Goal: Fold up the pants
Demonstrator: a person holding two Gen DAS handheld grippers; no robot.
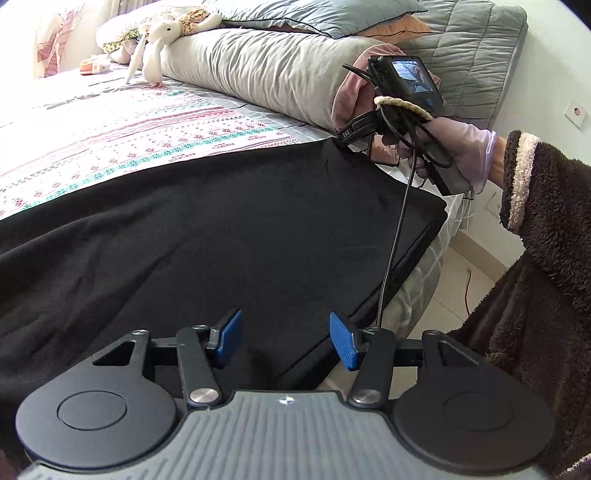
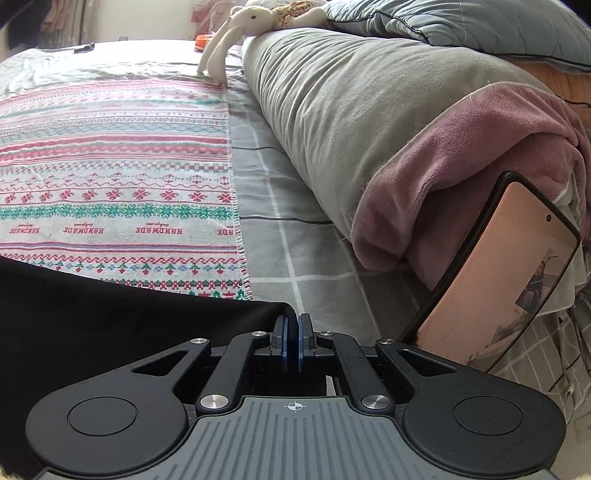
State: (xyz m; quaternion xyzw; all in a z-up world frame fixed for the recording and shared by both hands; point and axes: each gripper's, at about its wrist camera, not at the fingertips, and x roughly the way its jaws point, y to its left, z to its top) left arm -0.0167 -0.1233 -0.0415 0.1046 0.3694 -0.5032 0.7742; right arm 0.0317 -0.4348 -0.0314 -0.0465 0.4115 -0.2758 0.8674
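While right tongs (image 2: 291,341) pinch the pants (image 1: 221,229) corner to anchor it, left tongs (image 1: 286,341) hover wide, ready to grab.

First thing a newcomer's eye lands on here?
The black pants, spread wide over the near edge of the bed and filling most of the left wrist view. Then the grippers: the right gripper is shut on the pants' far corner, while the left gripper hangs open over the cloth. Behind, a white plush rabbit droops off a long grey pillow, and a phone leans against its pink end.
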